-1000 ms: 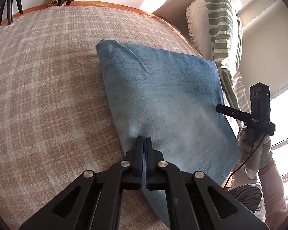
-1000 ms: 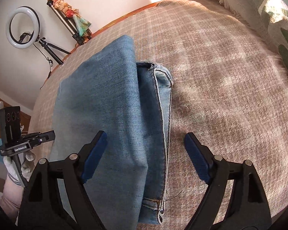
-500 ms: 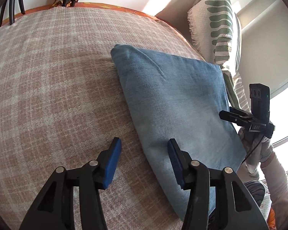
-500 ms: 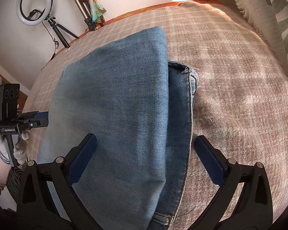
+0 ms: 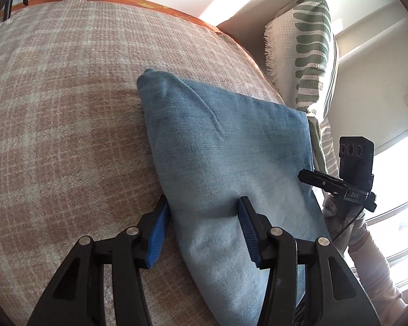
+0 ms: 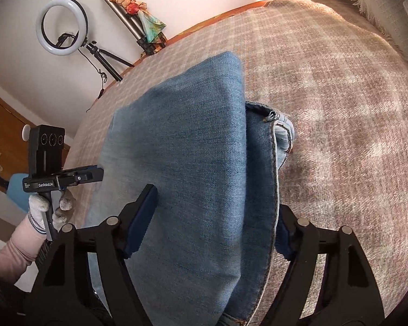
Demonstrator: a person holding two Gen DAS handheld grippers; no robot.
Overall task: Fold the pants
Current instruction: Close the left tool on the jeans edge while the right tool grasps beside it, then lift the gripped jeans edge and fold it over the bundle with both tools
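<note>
jeans: folded blue denim, lying flat on the checked blanket; waistband edge with a belt loop pokes out from under the top layer in the right wrist view
left gripper: jaws partly apart, astride the near fold edge, one blue pad on the blanket, the other resting on the denim; no squeeze visible
right gripper: jaws have just been closing, folded denim between them; whether the pads press cannot be told
fringed pillow: beyond the jeans
</note>
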